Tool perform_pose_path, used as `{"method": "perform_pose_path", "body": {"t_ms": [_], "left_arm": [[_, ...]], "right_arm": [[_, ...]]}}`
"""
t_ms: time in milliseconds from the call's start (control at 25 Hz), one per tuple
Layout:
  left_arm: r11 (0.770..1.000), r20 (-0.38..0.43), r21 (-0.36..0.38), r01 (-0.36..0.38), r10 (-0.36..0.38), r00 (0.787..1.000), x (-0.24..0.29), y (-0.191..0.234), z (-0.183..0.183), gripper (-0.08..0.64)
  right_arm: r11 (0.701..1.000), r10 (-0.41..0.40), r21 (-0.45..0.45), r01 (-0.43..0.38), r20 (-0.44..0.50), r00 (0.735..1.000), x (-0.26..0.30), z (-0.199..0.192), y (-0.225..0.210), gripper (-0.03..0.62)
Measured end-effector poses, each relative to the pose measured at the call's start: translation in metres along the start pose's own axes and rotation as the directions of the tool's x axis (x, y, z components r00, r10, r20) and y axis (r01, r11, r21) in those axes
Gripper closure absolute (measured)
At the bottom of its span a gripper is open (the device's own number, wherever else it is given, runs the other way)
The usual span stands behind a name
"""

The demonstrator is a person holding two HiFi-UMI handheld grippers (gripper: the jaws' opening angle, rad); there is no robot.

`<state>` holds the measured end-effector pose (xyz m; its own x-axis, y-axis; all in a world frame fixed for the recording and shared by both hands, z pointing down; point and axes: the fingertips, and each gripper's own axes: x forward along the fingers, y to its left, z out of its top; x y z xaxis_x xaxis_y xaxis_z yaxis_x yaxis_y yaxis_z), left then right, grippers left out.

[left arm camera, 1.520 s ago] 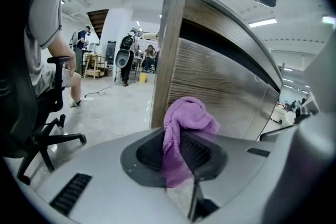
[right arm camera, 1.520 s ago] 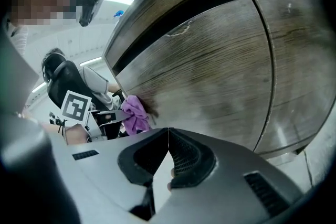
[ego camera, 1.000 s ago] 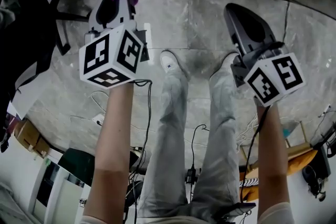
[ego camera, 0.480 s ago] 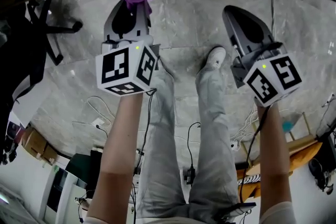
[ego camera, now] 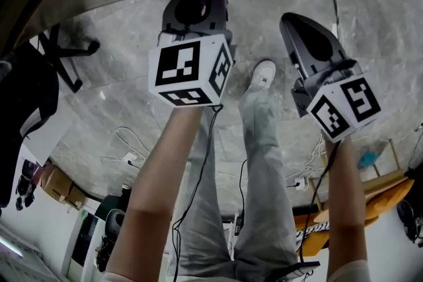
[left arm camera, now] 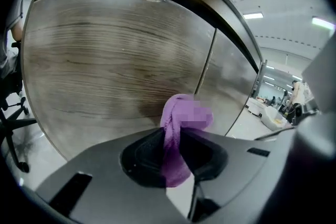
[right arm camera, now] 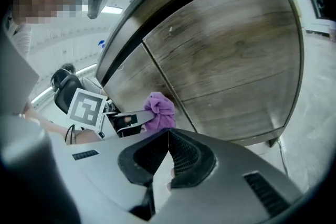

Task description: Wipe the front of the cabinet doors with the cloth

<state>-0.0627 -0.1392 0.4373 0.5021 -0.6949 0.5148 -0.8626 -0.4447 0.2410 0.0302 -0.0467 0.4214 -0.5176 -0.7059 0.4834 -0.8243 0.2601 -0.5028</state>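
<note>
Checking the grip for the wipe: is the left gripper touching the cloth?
Touching. The left gripper view shows the left gripper clamped on the purple cloth.

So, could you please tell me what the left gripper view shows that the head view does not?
Only the left gripper view: the wood grain of the doors, seen face on, and the jaws of the left gripper shut on the cloth. Only the head view: the right gripper, the person's legs and a shoe. Both: the purple cloth sticking out of the left gripper's tip.
</note>
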Motion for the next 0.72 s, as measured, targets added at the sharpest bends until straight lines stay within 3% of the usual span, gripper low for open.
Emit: {"method": "perform_pose_path", "body": {"t_ms": [200, 400, 600, 720], "left_arm": [[1.0, 0.011, -0.016, 0.012, -0.011, 1.0, 0.026, -0.018, 0.004, 0.486], [1.0, 0.021, -0.006, 0.007, -0.007, 1.0, 0.028, -0.01, 0.004, 0.486], [0.999, 0.021, 0.033, 0.02, -0.021, 1.0, 0.02, 0.008, 0.007, 0.486], [1.0, 0.023, 0.018, 0.012, -0.012, 1.0, 0.01, 0.027, 0.008, 0.486]], "right_arm": [[1.0, -0.013, 0.004, 0.013, -0.018, 1.0, -0.009, -0.009, -0.025, 0.565], [1.0, -0.027, 0.003, 0.027, -0.029, 0.999, -0.007, -0.011, -0.035, 0.565], [1.0, -0.021, -0.014, 0.021, -0.034, 0.999, 0.004, -0.012, -0.02, 0.565], [1.0, -0.008, -0.026, 0.007, -0.042, 0.999, 0.015, -0.013, -0.003, 0.565]]}}
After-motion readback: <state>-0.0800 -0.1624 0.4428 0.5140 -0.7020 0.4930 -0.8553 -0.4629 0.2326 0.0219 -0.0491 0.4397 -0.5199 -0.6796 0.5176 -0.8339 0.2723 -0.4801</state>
